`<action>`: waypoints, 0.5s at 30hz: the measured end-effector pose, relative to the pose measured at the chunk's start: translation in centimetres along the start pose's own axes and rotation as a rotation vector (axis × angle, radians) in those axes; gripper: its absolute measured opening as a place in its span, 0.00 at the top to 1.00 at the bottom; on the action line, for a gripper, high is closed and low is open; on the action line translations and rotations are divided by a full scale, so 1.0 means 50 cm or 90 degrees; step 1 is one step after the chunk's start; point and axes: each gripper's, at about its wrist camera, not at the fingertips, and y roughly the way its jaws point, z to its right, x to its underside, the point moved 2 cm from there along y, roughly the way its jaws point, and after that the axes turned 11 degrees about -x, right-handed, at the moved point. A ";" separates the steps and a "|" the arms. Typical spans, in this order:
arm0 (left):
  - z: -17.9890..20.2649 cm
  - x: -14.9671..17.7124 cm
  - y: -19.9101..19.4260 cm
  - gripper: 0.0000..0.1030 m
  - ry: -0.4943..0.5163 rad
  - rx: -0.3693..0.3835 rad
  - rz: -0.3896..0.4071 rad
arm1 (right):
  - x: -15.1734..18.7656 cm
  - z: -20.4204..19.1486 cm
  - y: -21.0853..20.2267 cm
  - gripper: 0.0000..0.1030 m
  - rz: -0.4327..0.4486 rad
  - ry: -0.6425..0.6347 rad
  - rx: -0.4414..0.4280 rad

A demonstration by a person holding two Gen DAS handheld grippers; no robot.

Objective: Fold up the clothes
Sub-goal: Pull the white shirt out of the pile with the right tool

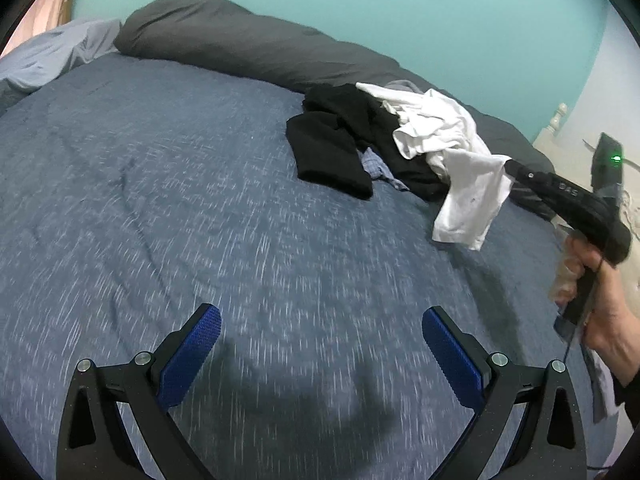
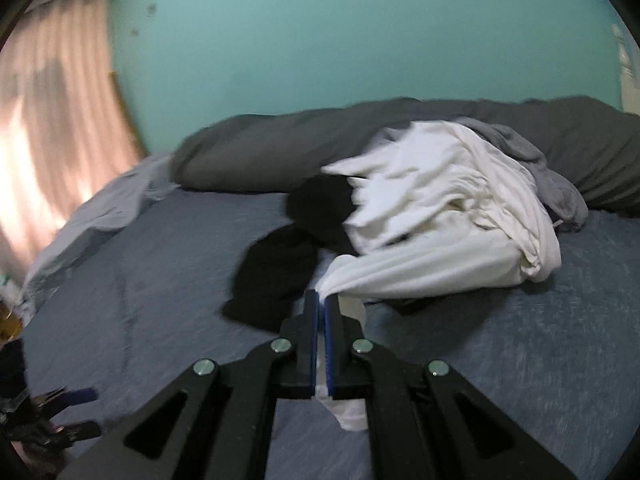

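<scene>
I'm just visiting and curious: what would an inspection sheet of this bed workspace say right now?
Surface: blue bedspread, mostly bare.
Job's things: white garment and black garment piled together, unfolded.
Clutter: grey duvet along the wall.
Grippers: left gripper open, holding nothing; right gripper shut on the white garment's edge.
Cables: nothing seen clearly.
Surroundings: teal wall, curtain.

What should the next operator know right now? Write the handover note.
Right gripper: shut on an edge of the white garment, which stretches back to the pile.
Left gripper: open, empty, above bare bedspread.
Pile: black garment, white garment and a grey one heaped by the dark pillow.
Done: nothing folded in view.
Left: pull the white garment clear, spread it flat, fold it, then the others.
</scene>
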 end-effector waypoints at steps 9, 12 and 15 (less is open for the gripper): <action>-0.006 0.065 -0.165 0.00 -0.013 0.004 0.027 | 0.104 -0.190 -0.194 0.98 0.006 -0.007 -0.034; -0.014 0.086 -0.219 0.00 -0.016 0.001 0.035 | 0.143 -0.263 -0.268 0.98 0.003 -0.017 -0.043; -0.034 0.112 -0.259 0.00 -0.032 -0.002 0.030 | 0.195 -0.326 -0.321 0.98 -0.013 -0.022 -0.061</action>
